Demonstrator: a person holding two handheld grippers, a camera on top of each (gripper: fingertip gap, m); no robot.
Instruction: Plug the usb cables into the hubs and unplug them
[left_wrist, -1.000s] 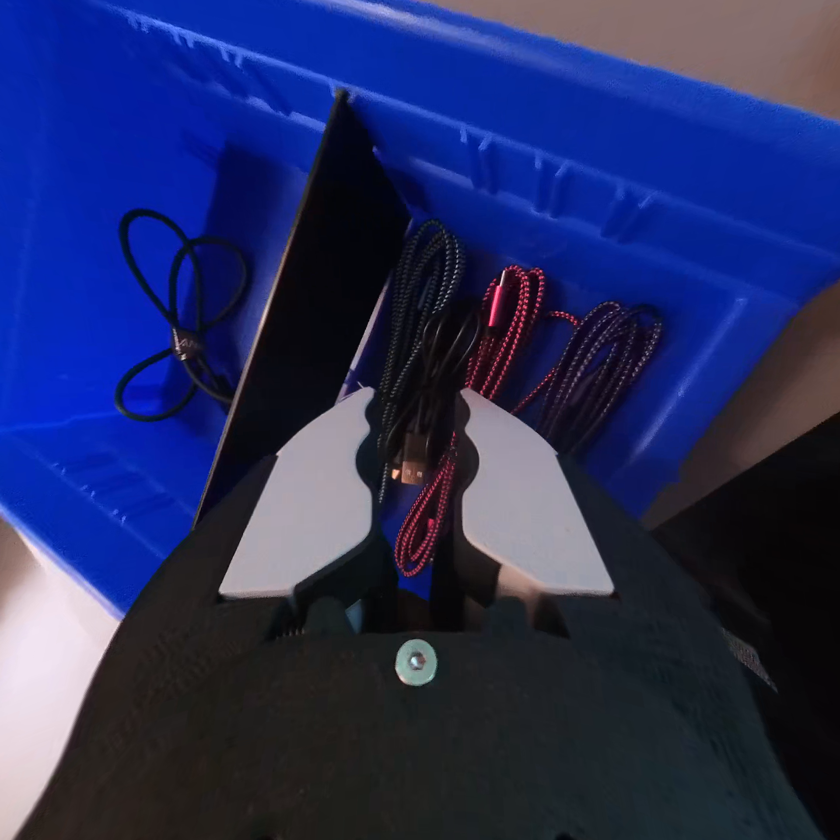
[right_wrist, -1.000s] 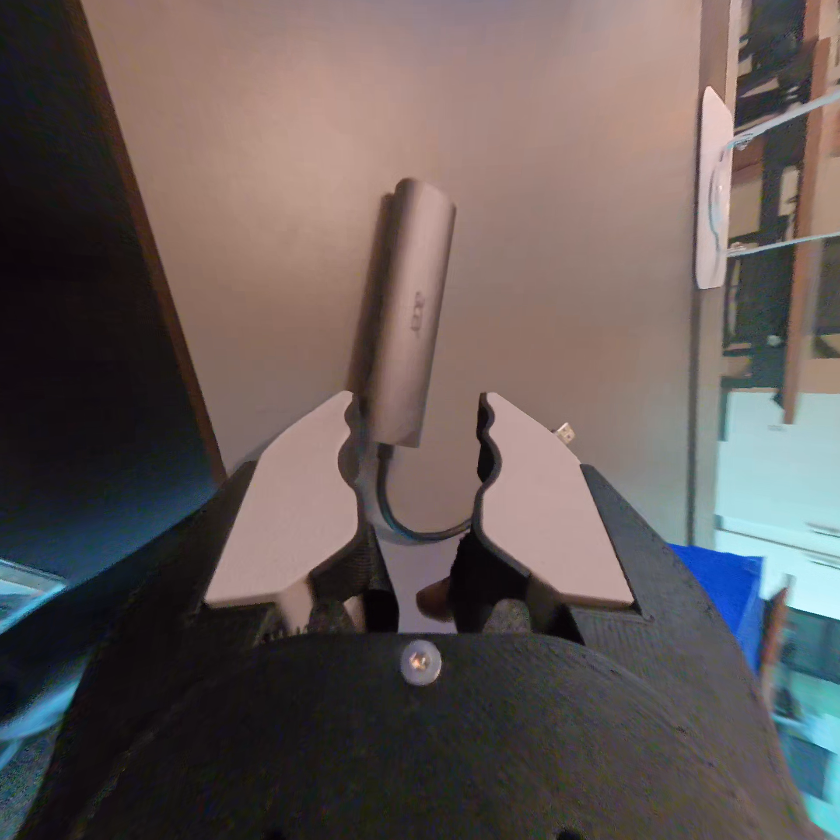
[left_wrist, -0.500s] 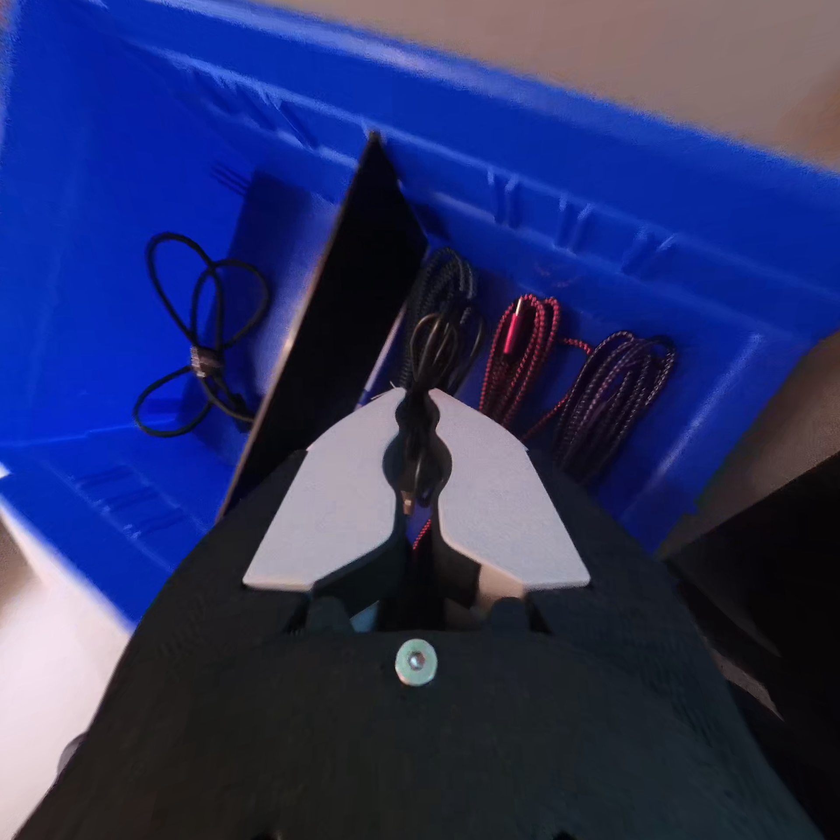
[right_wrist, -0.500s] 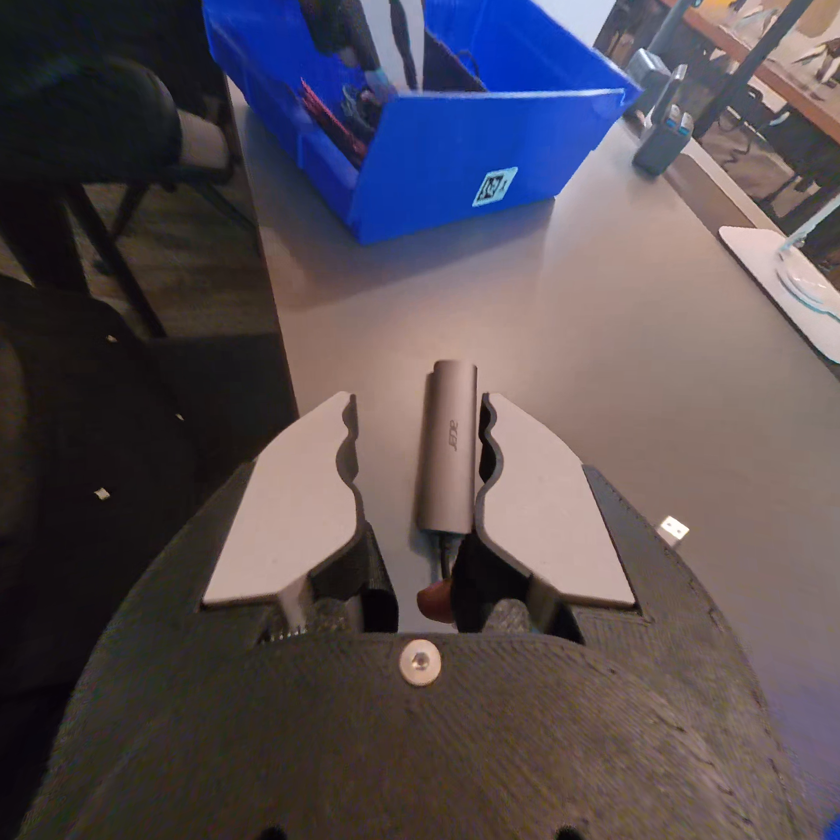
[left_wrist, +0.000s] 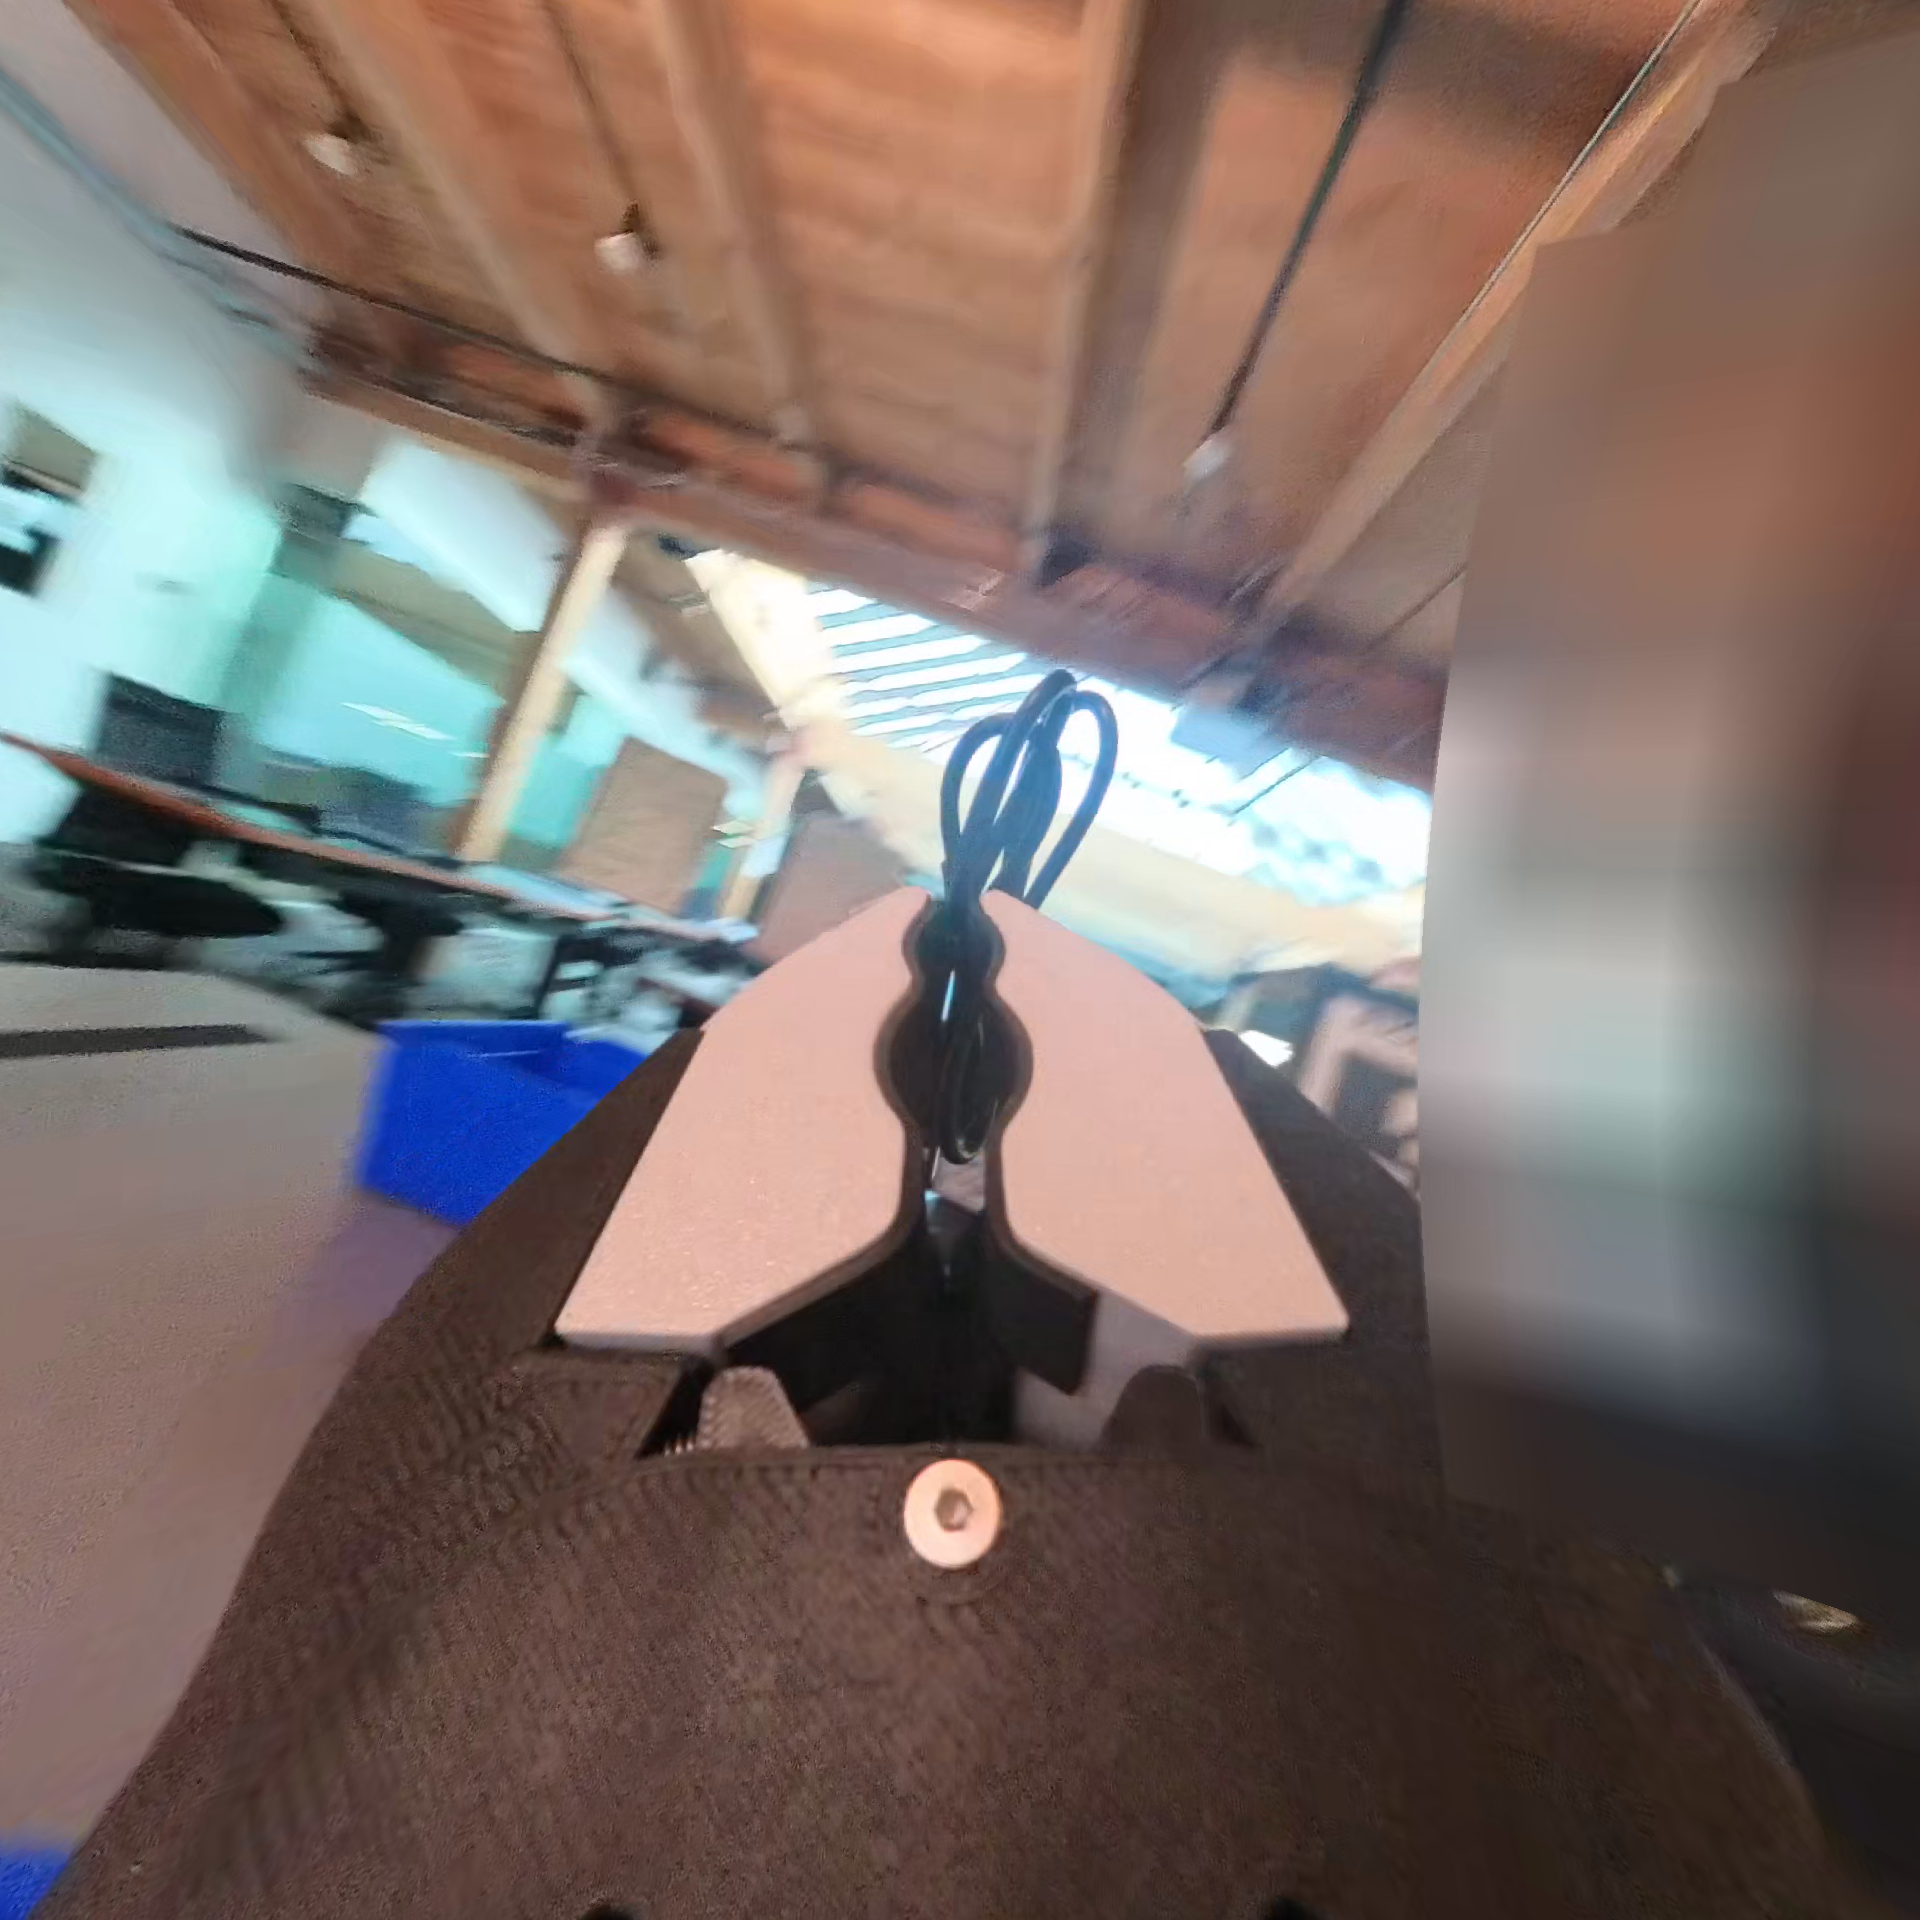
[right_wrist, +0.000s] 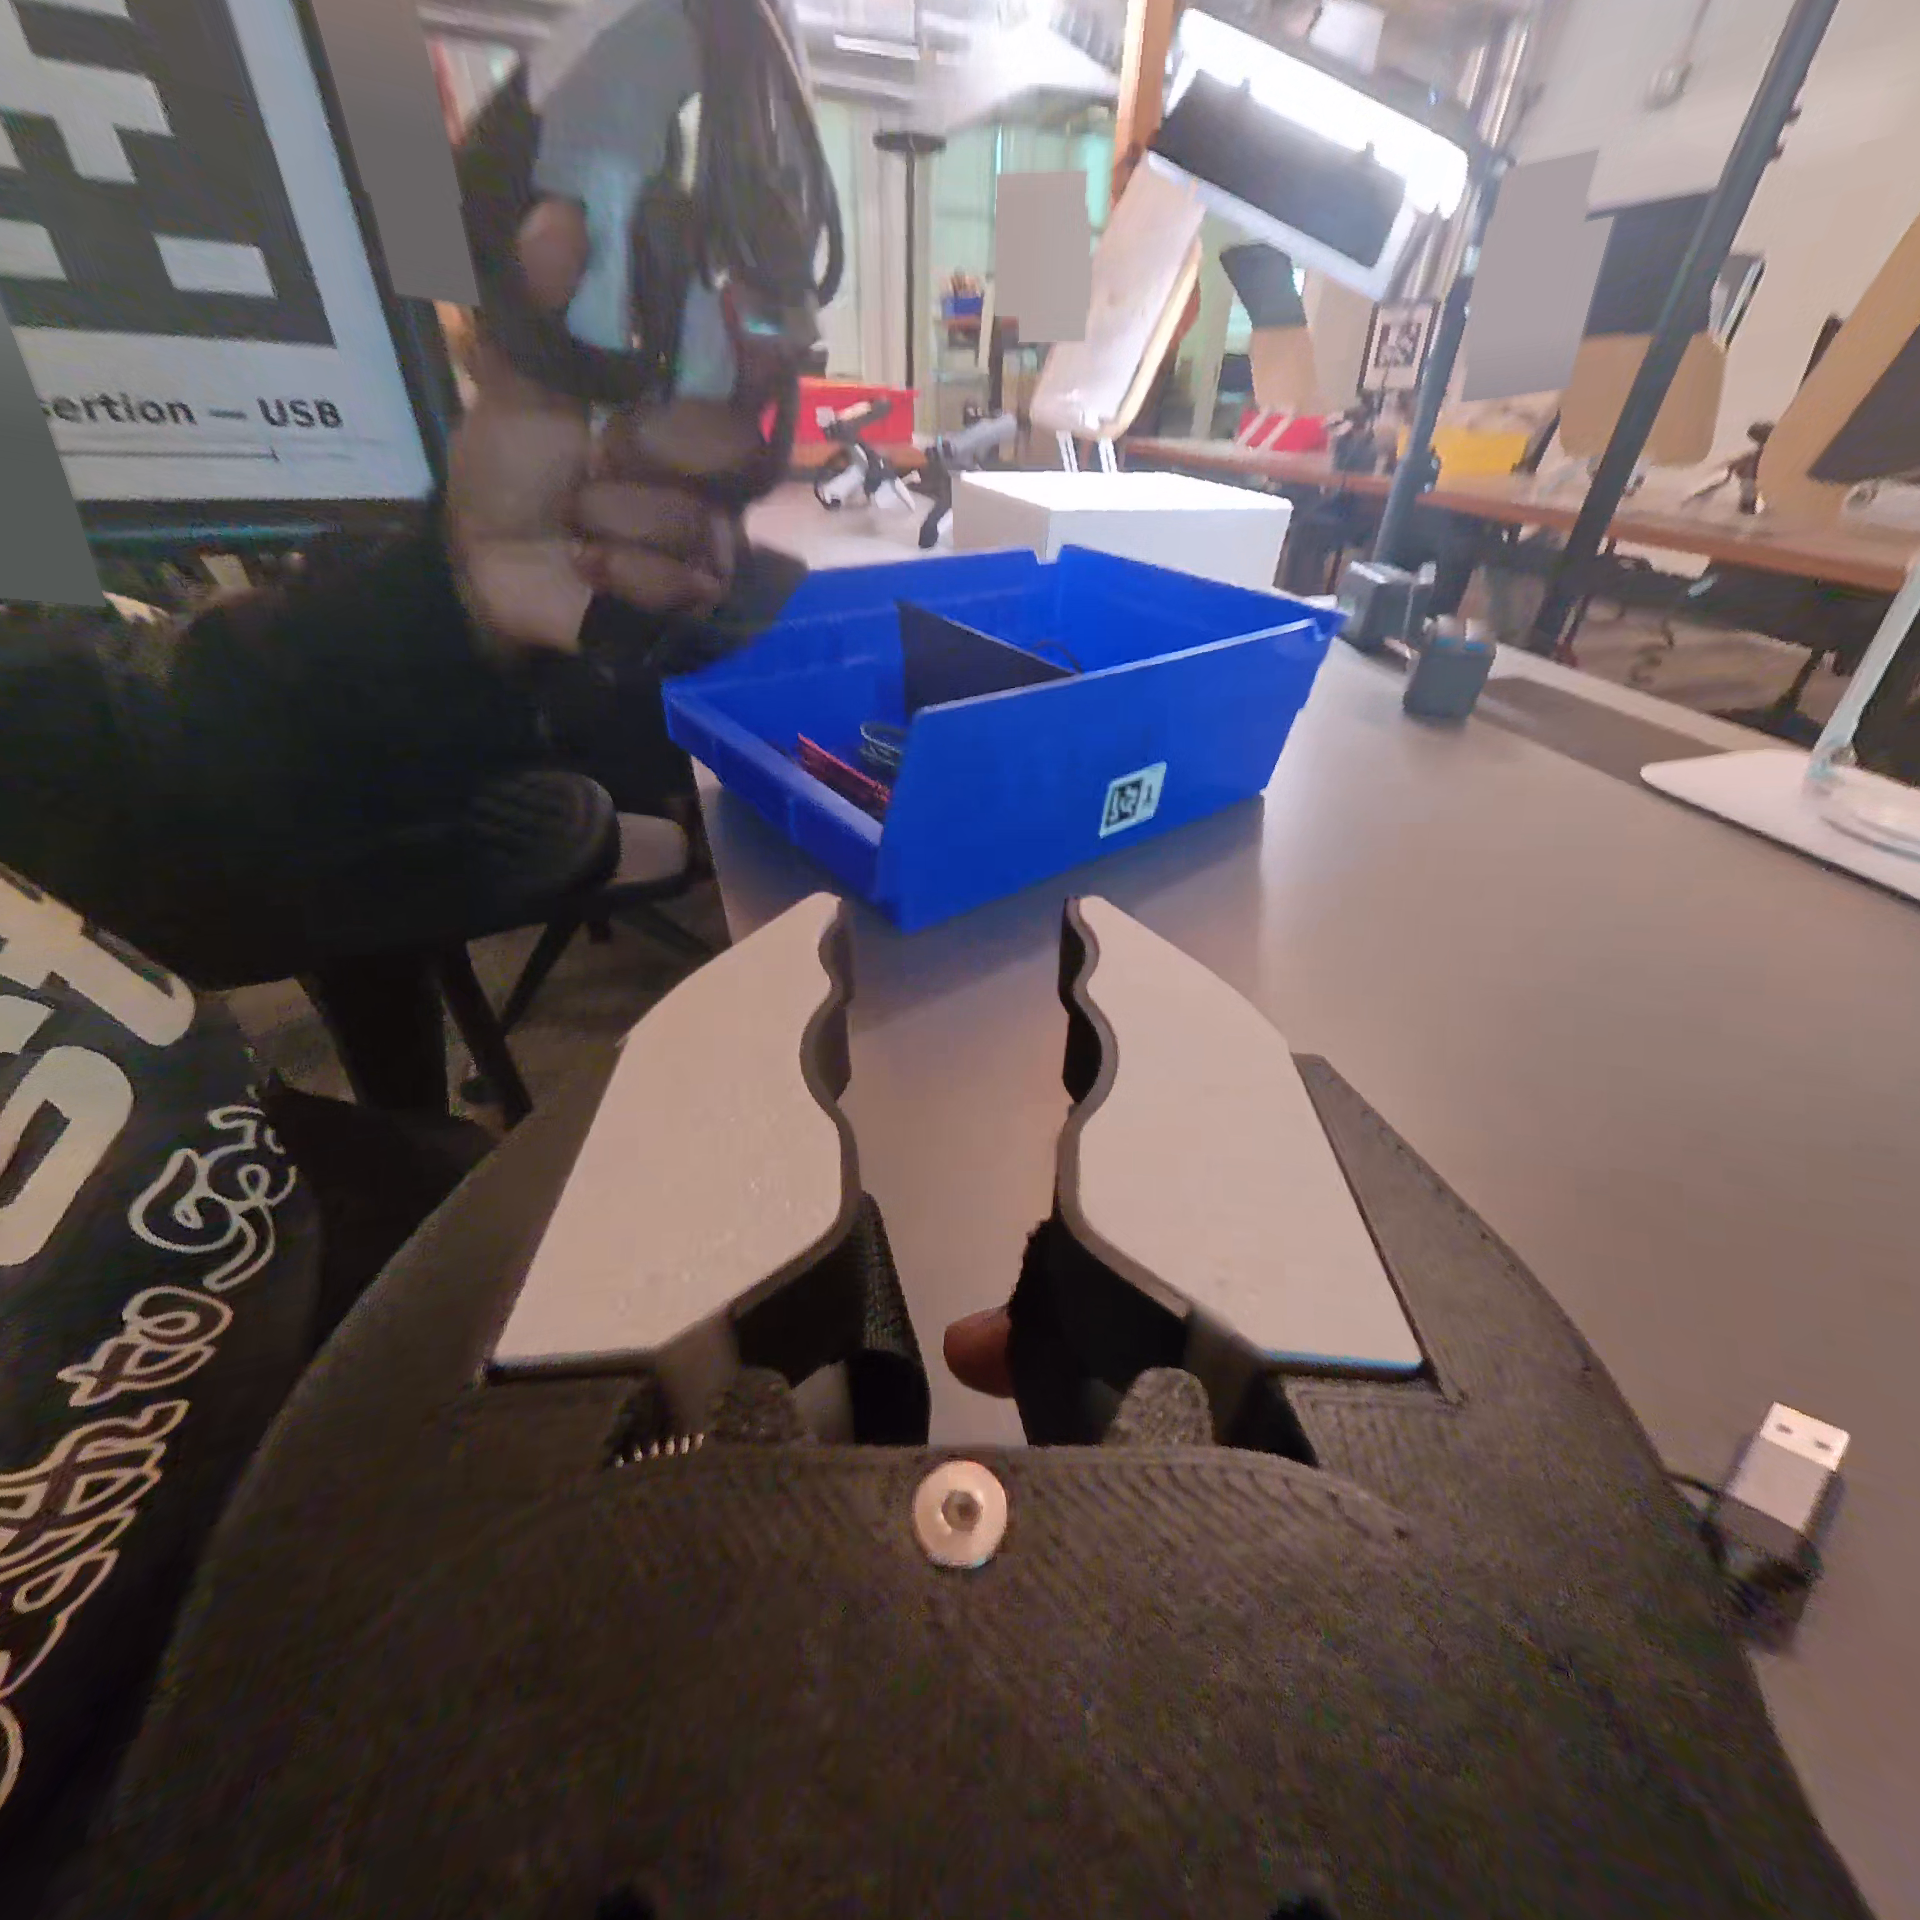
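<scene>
Pinching a bundled black usb cable, the left tool is raised off the surface, its camera tilted toward the wooden ceiling; the cable's loops stick out past the pressed-together tips, and the blue bin sits low behind.

From the right wrist view, the right tool hangs spread and empty over the grey surface. A silver usb plug lies just beside it, probably the hub's own lead; the hub body is out of sight. More cables wait in the bin.

I'd say it's early: one cable fetched, nothing plugged in yet.
</scene>
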